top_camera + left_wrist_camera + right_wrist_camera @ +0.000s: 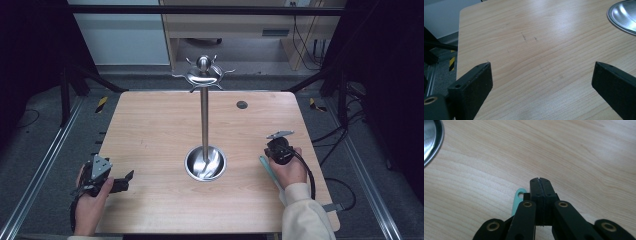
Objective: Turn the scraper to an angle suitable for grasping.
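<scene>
A tall steel stand (204, 115) with a ring of hooks (203, 74) at its top rises from a round steel dish (205, 164) at the table's middle. My left gripper (127, 181) is held low at the front left, pointing toward the dish; its jaws stand wide open over bare wood (541, 75). My right gripper (275, 151) hovers right of the dish, jaws pressed shut (540, 180) with nothing seen between them. A utensil with a pale teal handle (266, 167) lies under that hand; its holed end (518, 198) peeks out just left of the jaws.
The wooden table (150, 130) has a small dark cable hole (242, 104) at the back right. A grey metal end (333, 206) sticks out past the right sleeve near the table's front right edge. The dish rim (624, 17) shows at the left gripper view's upper right.
</scene>
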{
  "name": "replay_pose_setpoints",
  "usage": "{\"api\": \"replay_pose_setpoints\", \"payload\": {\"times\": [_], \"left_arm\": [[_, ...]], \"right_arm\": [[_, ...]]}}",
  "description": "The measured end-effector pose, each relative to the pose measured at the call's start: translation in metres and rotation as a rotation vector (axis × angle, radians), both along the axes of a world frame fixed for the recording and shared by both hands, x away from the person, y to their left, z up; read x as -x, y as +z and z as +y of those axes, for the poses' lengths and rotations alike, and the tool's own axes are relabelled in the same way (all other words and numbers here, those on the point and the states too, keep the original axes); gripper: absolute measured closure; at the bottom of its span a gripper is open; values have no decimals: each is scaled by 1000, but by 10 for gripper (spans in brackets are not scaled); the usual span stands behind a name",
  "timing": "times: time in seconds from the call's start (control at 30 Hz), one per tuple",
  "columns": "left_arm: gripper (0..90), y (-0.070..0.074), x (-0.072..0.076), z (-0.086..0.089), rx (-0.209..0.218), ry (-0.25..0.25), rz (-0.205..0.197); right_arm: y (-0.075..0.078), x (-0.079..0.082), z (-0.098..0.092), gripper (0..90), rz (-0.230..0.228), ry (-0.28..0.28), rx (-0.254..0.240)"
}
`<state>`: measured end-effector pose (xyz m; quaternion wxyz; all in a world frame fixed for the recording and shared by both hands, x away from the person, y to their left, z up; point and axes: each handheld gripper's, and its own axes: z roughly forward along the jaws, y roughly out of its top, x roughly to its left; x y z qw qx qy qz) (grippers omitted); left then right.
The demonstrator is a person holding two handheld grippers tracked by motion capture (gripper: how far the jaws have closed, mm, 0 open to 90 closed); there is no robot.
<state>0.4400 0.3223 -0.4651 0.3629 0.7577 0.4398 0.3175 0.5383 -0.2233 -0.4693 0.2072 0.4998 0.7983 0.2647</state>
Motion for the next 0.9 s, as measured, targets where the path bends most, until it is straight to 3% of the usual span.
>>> {"api": "replay_pose_setpoints", "payload": {"times": [0.6,0.9], "left_arm": [[30,-1,-1,-1,2,0,3],[30,0,0,1,0,4,1]], "right_arm": [[-10,0,4,900,75,35,29],[-8,13,18,900,114,151,0]]}}
